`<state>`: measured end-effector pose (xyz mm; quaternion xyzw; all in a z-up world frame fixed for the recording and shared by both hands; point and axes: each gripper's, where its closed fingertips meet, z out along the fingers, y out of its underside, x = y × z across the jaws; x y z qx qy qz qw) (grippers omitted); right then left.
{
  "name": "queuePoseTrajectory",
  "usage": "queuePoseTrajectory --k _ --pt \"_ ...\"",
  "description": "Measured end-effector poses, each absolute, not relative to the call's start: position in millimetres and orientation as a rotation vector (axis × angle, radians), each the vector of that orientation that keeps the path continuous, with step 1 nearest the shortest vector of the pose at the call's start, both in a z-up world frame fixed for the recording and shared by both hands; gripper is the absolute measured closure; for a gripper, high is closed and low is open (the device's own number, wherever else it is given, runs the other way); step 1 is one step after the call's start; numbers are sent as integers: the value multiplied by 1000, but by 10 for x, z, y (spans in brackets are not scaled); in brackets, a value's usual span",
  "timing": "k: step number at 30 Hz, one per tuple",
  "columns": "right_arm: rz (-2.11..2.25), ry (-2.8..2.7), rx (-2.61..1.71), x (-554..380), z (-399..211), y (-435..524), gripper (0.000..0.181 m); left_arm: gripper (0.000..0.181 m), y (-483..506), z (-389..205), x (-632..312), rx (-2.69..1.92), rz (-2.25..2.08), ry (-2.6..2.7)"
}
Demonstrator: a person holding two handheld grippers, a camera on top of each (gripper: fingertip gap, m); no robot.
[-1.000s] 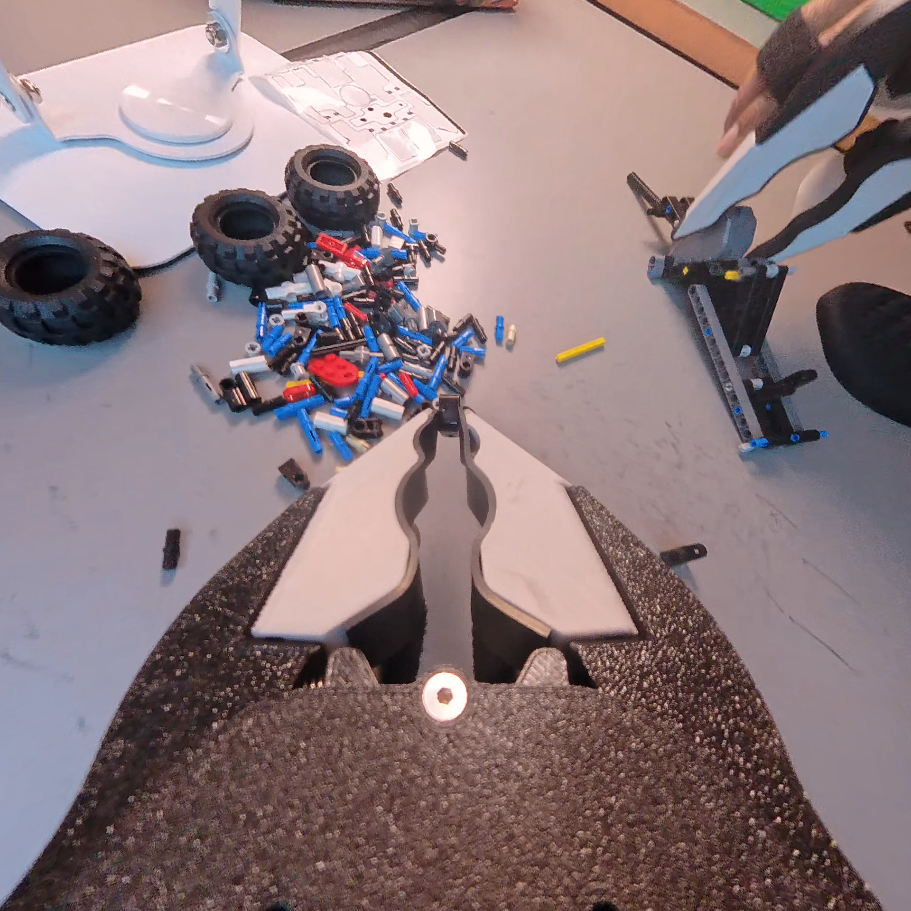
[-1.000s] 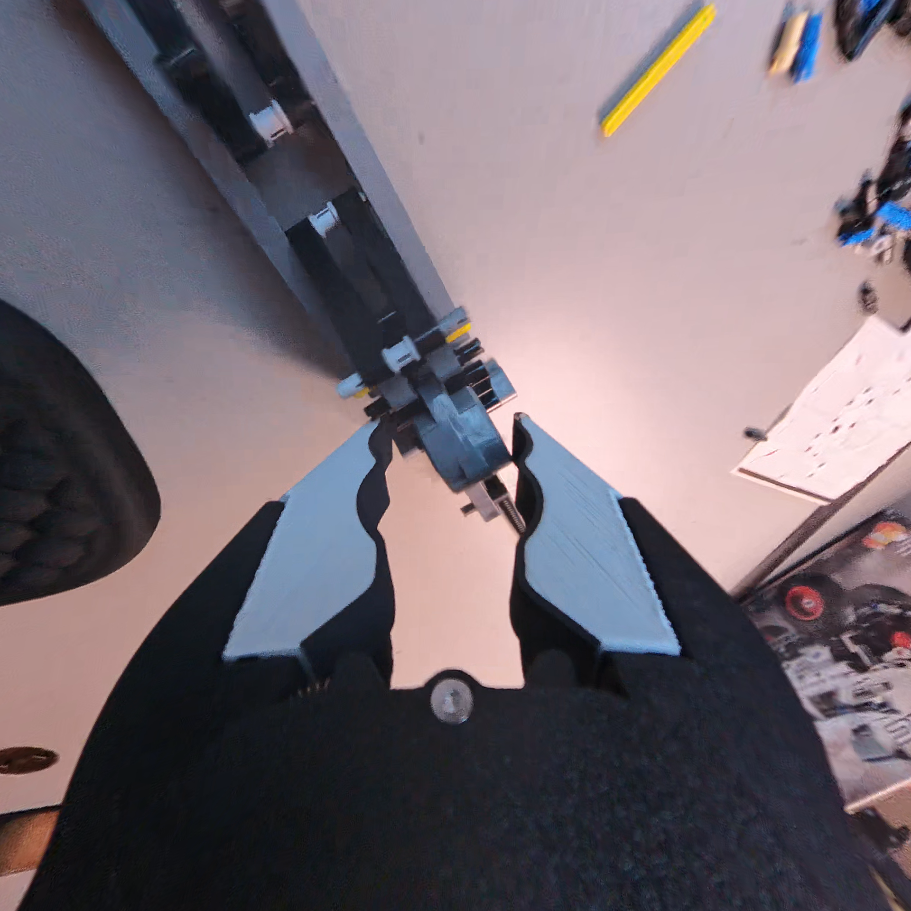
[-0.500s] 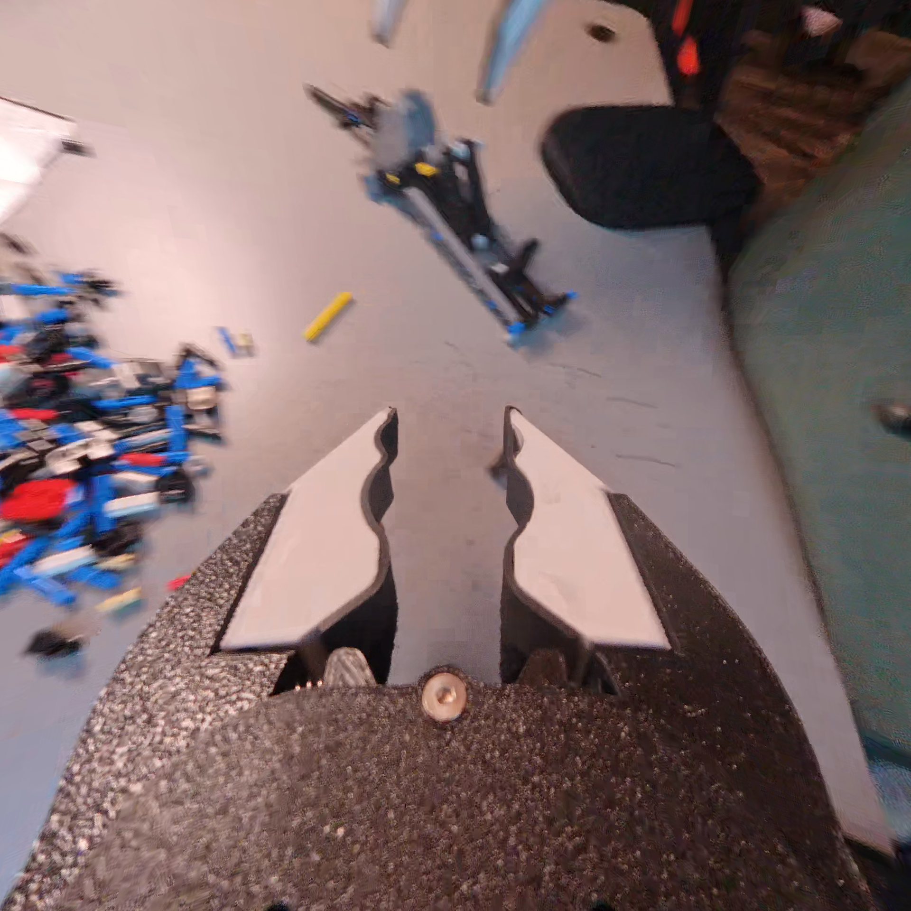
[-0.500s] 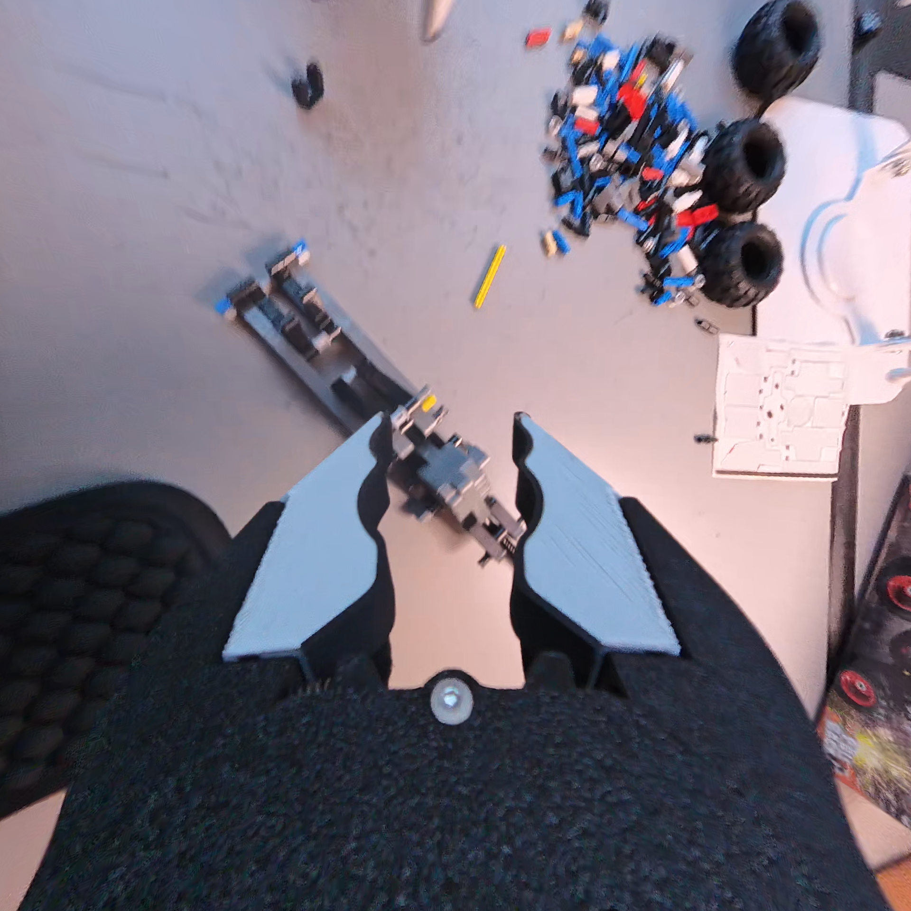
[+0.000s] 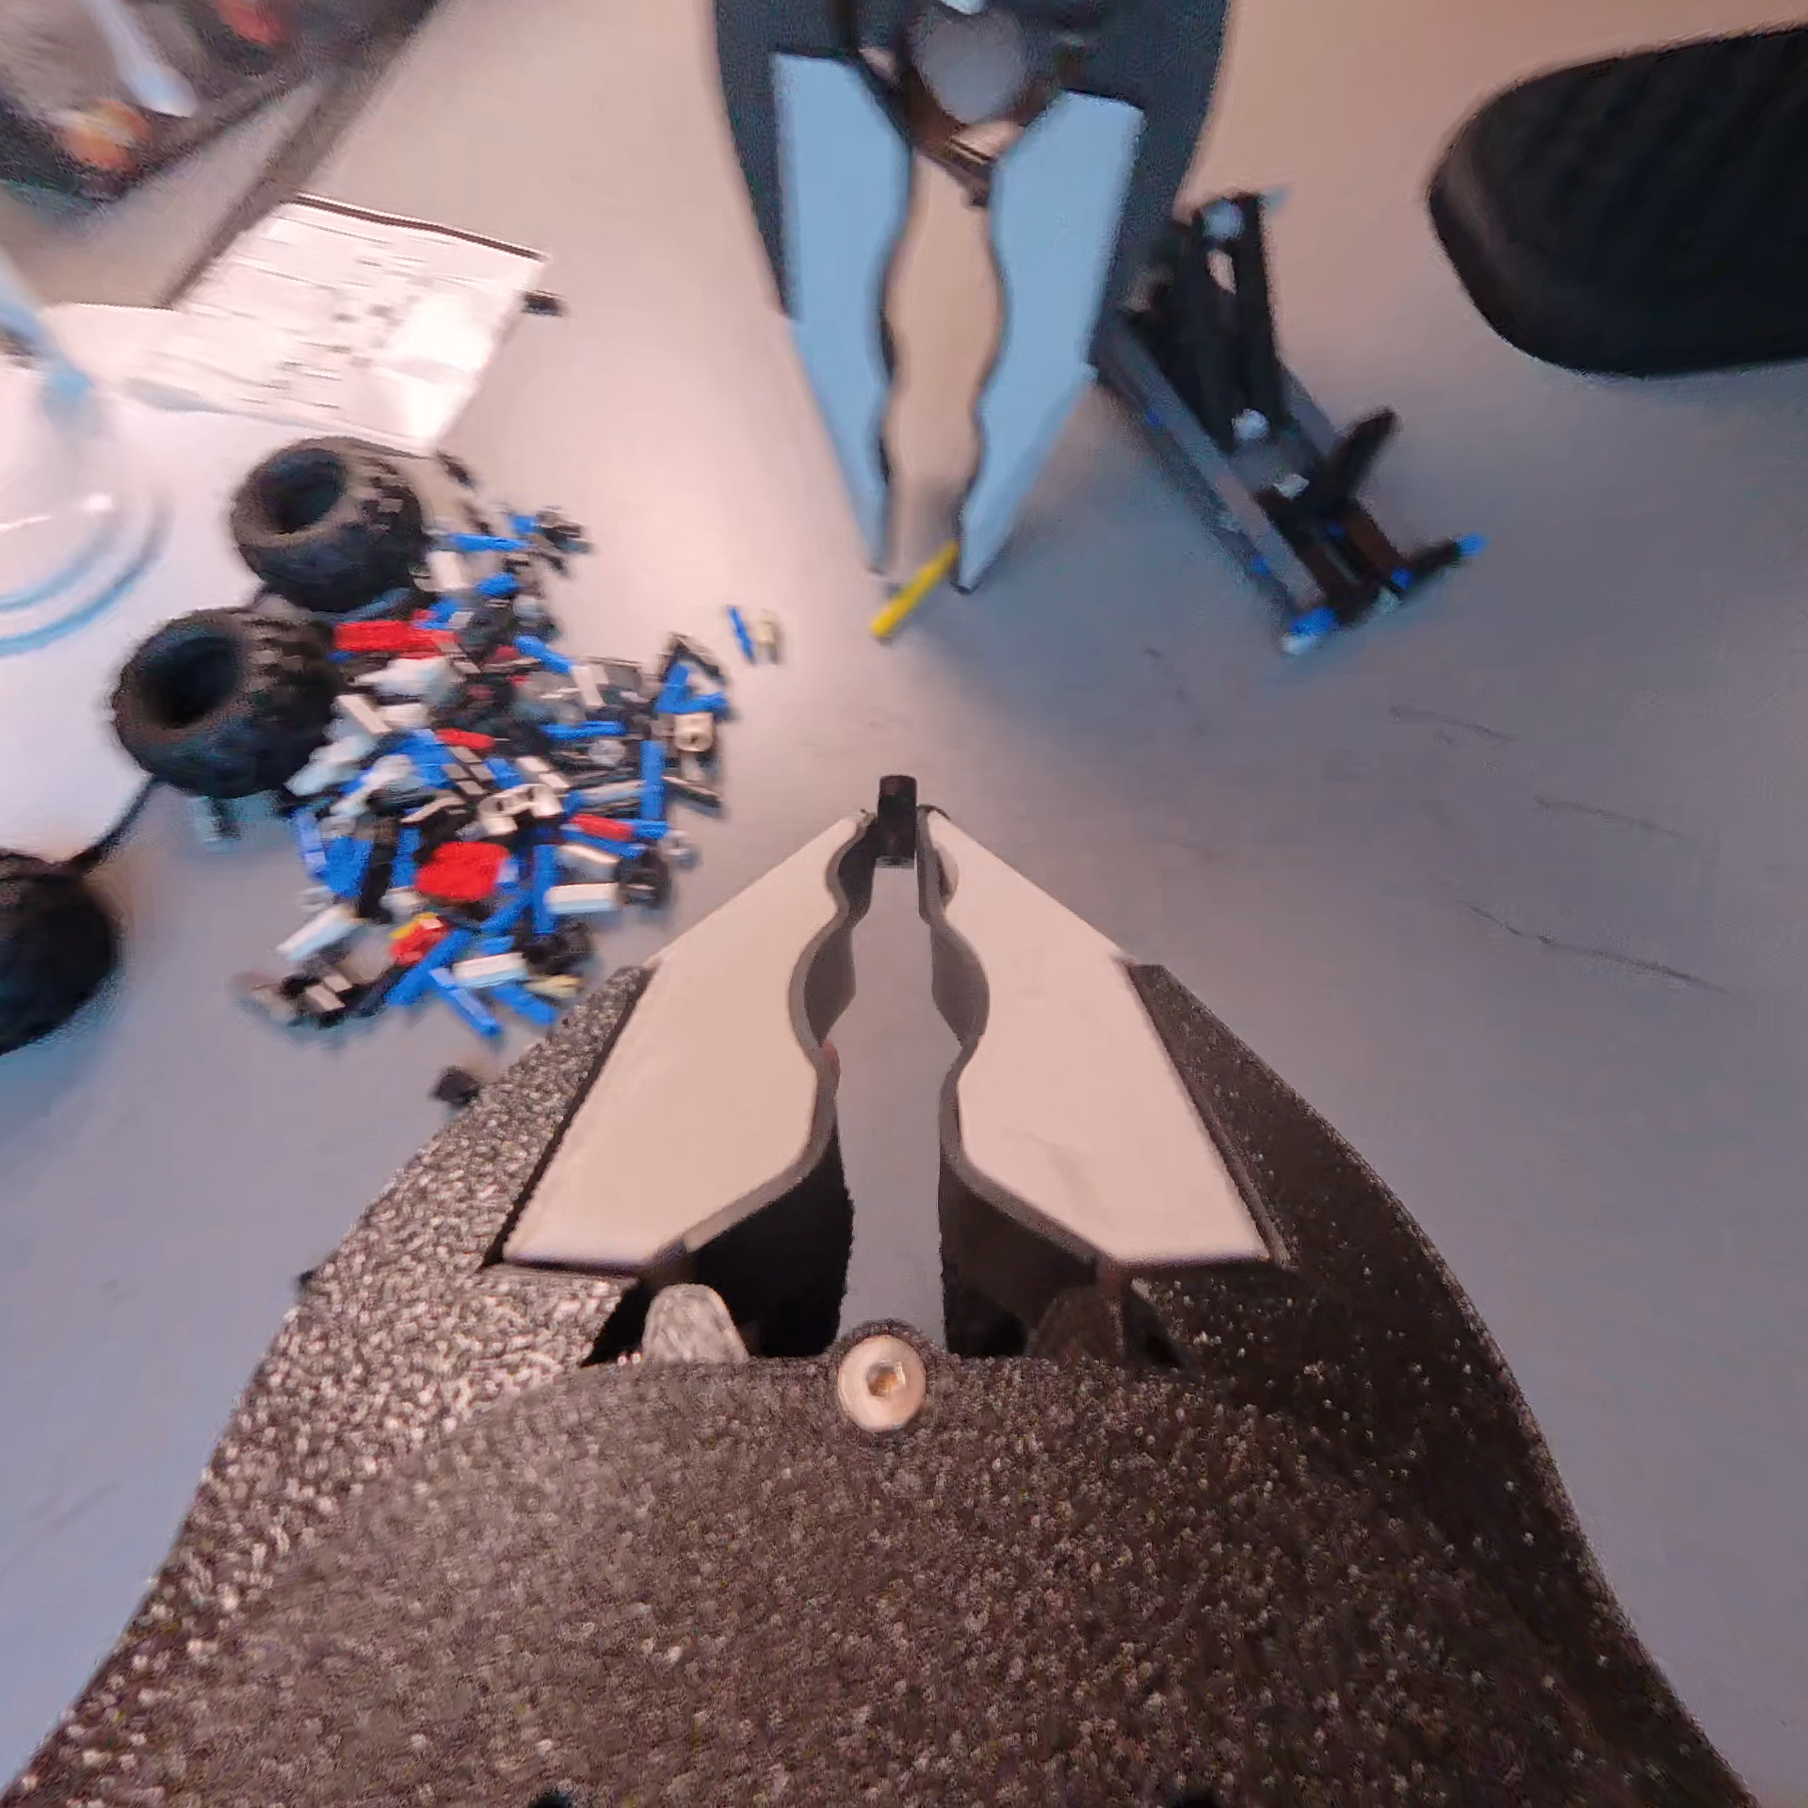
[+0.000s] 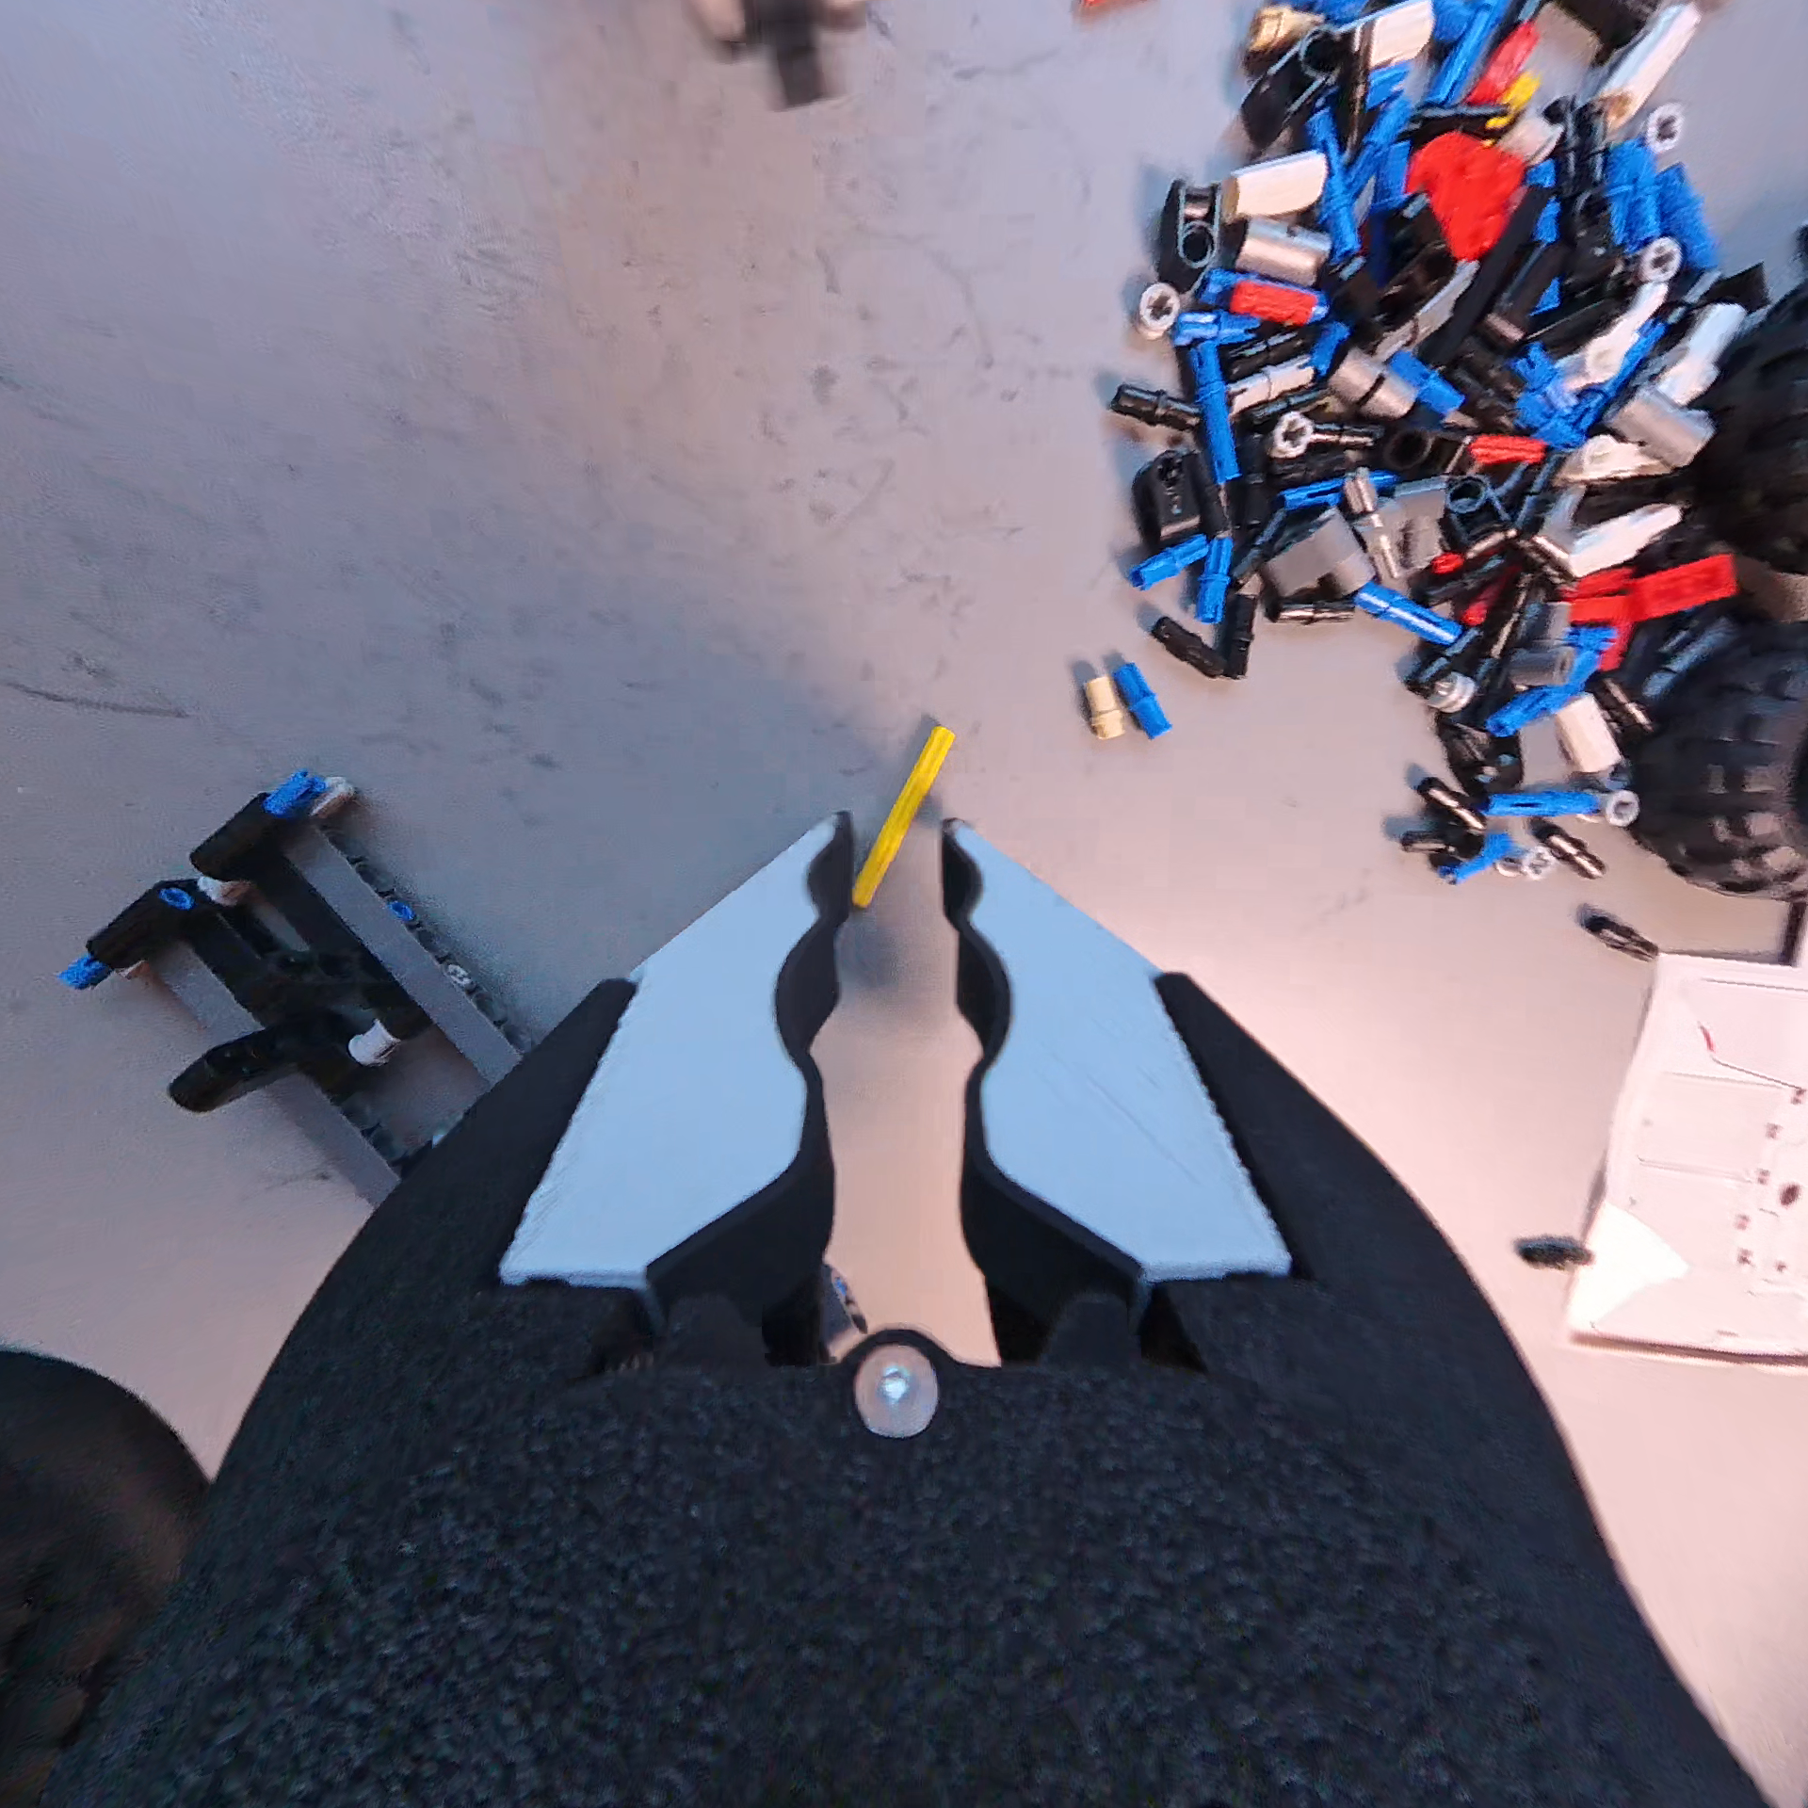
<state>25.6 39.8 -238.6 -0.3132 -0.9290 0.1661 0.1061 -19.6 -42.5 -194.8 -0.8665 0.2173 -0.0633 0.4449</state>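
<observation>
My left gripper (image 5: 892, 832) is shut on a small black pin (image 5: 892, 814) and holds it above the grey table, right of the pile of loose parts (image 5: 489, 773). My right gripper (image 6: 895, 832) is open a narrow gap, tips down at the table. A yellow axle (image 6: 905, 812) lies between them, against the left fingertip. In the left wrist view the right gripper (image 5: 929, 577) straddles the yellow axle (image 5: 915, 592). The grey and black frame assembly (image 6: 293, 978) lies left of the right gripper, and it also shows in the left wrist view (image 5: 1262, 440).
Black tyres (image 5: 323, 519) (image 5: 210, 695) sit at the pile's far side, and show in the right wrist view (image 6: 1722, 783). A white printed sheet (image 5: 333, 303) (image 6: 1712, 1154) lies beyond them. A large black rounded object (image 5: 1644, 205) is right of the assembly. The tips of one gripper are about 11 cm away from the tips of the other.
The right gripper left the assembly, moved to the yellow axle and narrowed its jaws. The left gripper swung back beside the pile; its jaws, open half a second ago, are shut on the black pin.
</observation>
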Motion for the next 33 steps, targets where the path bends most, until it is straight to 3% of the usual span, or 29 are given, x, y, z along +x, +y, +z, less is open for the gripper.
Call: queuePoseTrajectory --k 1,6,9,12,19,23,26,29,33 --pt "495 -2739 -926 246 -2385 396 180 174 -332 -1887 -358 -2131 -102 469" --pt "479 -2776 -895 244 -2350 440 181 174 41 -1955 -852 -2160 21 318" --pt "521 -2699 -905 113 -2167 537 181 144 163 -2024 -949 -2165 38 286" --pt "601 -2556 -943 -172 -1915 664 181 134 143 -1934 -924 -2120 33 287" --pt "654 -2669 -991 -344 -2085 492 181 136 -62 -1874 -820 -2093 22 280" --pt "548 -2863 -1014 65 -2282 434 161 139 -163 -1946 -817 -2109 27 288" --pt "471 -2900 -1018 203 -2396 469 162 141 -145 -1956 -855 -2110 13 263" --pt "429 -2853 -970 171 -2412 485 178 142 -135 -1943 -853 -2105 9 255" --pt "358 -2818 -878 63 -2393 535 178 143 -132 -1895 -828 -2089 10 252"
